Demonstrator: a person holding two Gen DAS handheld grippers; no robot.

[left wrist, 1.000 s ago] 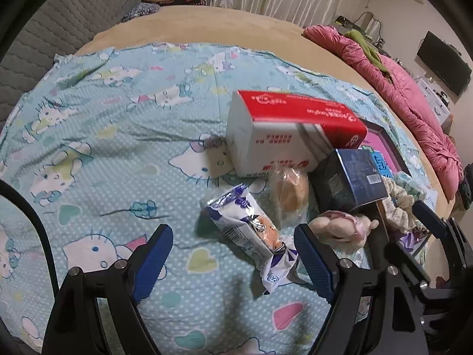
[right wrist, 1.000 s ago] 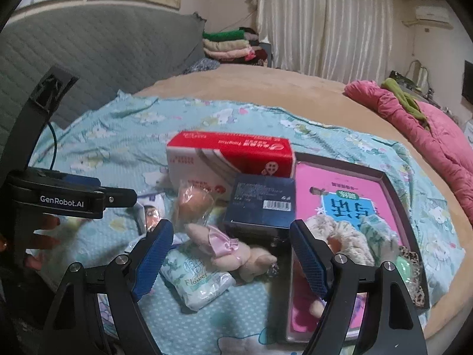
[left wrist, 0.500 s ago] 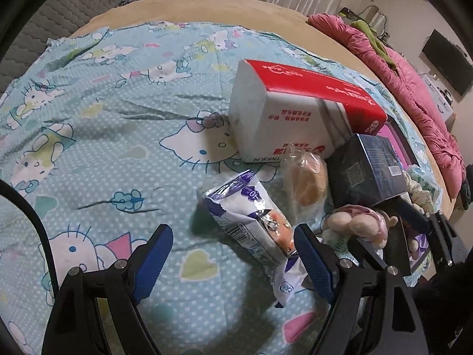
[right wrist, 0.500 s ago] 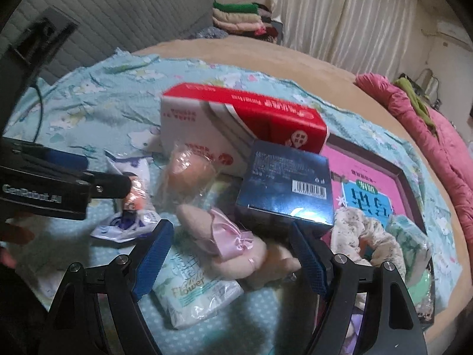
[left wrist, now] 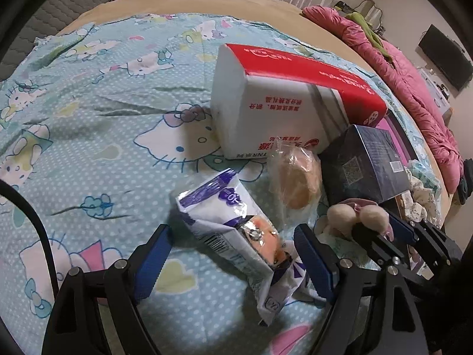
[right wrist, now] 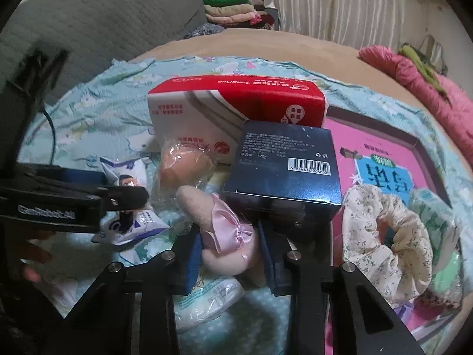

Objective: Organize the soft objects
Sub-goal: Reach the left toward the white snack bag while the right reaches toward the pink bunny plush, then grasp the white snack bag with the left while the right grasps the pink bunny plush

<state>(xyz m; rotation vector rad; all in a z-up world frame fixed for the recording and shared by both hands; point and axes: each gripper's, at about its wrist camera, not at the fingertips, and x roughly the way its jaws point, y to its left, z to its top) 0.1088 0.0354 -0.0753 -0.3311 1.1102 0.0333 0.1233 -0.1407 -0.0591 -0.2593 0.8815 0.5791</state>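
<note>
With the right gripper (right wrist: 229, 254) closing its jaws around the plush toy (right wrist: 218, 230) atop a tissue pack (right wrist: 207, 295), and the left gripper (left wrist: 233, 254) open over the snack packet (left wrist: 233, 230), the plush may squirm free.

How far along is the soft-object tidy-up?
Done: a floral scrunchie already lies on the pink tray. In hand: the right gripper is closing on the pink plush toy; the left gripper, open, straddles the snack packet. Left: the bagged bun and tissue pack, both on the sheet.
</note>
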